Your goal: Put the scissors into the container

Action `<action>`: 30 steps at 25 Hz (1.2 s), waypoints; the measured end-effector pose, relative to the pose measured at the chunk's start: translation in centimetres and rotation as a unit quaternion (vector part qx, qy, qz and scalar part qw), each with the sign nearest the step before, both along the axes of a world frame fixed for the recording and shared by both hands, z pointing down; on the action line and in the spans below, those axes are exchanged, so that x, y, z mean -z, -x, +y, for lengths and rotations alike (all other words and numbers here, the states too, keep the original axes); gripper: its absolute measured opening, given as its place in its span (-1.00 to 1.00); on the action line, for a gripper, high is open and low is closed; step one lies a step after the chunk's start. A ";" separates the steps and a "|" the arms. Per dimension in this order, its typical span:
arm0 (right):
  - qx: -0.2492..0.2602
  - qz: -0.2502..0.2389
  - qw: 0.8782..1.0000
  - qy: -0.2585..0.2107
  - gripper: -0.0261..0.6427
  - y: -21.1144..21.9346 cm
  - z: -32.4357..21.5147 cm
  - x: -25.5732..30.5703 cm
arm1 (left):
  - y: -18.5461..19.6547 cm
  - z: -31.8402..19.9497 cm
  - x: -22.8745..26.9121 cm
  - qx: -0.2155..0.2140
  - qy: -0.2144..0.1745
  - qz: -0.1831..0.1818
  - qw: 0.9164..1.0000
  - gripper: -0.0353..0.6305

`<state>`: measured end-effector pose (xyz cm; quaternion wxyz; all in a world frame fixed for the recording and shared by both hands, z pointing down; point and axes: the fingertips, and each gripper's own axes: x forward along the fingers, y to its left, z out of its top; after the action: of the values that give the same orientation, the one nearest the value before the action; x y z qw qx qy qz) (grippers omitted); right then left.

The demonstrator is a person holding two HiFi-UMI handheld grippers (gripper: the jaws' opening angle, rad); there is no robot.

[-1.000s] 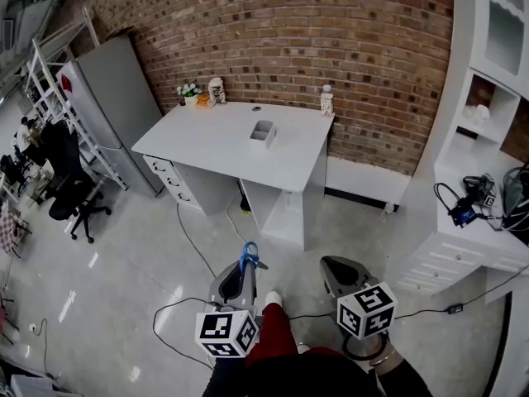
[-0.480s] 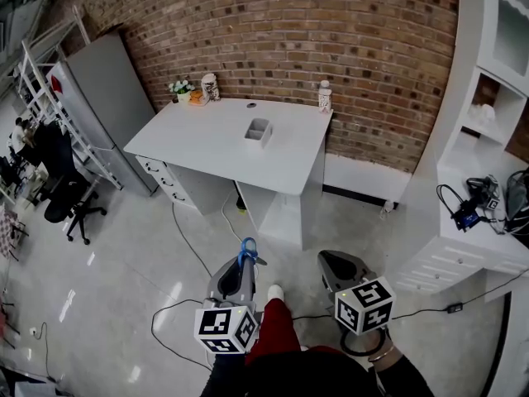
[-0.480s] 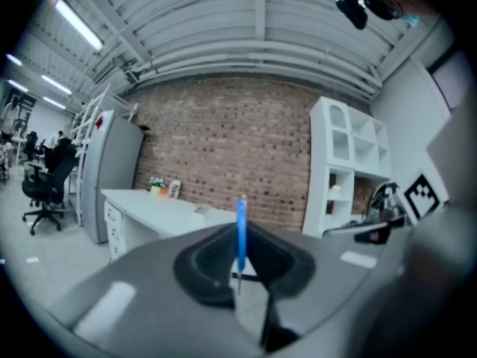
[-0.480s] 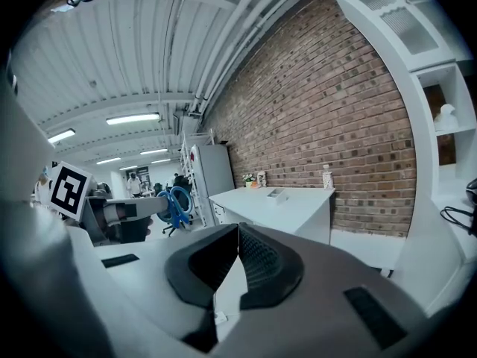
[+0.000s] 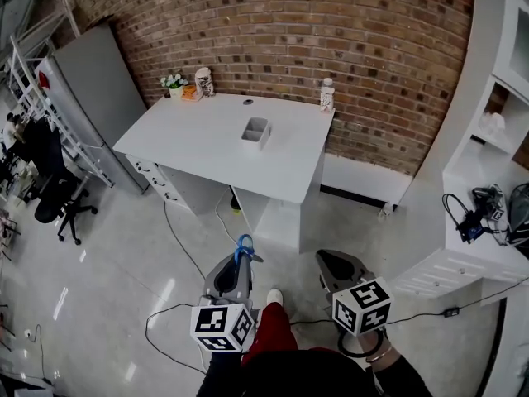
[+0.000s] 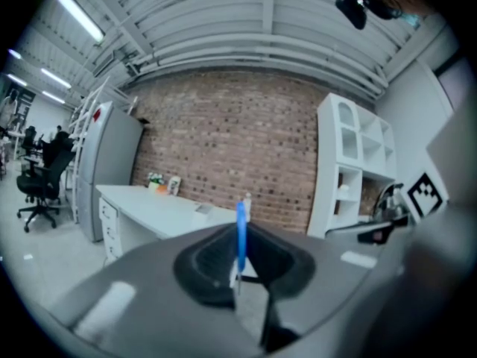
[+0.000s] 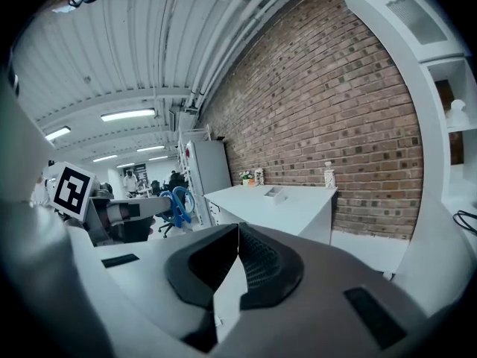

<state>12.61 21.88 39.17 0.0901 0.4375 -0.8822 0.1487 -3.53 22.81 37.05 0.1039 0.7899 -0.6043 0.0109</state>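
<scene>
Blue-handled scissors [image 5: 245, 245] stick up from my left gripper [image 5: 241, 259], which is shut on them low in the head view. The left gripper view shows the blue handle [image 6: 241, 230] edge-on, clamped between the jaws. My right gripper [image 5: 326, 258] is held beside it, shut with nothing in it [image 7: 238, 233]; its view catches the scissors [image 7: 179, 206] at the left. The small grey open container [image 5: 257, 131] stands on the white desk [image 5: 198, 147], well ahead of both grippers across open floor.
A white bottle [image 5: 327, 95], a flower pot [image 5: 173, 82] and small ornaments line the desk's back edge by the brick wall. A grey cabinet [image 5: 83, 89] and office chair [image 5: 56, 203] stand left, white shelving [image 5: 483, 180] right. Cables [image 5: 178, 238] trail over the floor.
The head view has drifted so the desk sits a little further left and larger. Both grippers keep the same pose, and the scissors stay clamped in the left one.
</scene>
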 end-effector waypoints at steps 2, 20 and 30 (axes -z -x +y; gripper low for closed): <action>-0.002 0.001 1.000 0.002 -0.90 0.5 -1.4 -0.2 | 0.4 -1.6 -0.2 -0.004 0.002 0.000 1.000 -0.80; -0.008 0.010 1.000 0.018 -0.89 8.6 -17.1 -0.2 | 6.7 -17.7 -0.7 -0.031 0.027 0.011 0.999 -0.80; -0.015 0.011 0.999 0.026 -0.89 11.3 -23.6 -1.1 | 8.6 -24.1 -1.3 -0.043 0.030 0.018 0.998 -0.80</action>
<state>1.30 -1.71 40.23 0.1089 0.4499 -0.8703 0.1684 -12.18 -1.28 38.39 0.1382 0.8120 -0.5668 0.0189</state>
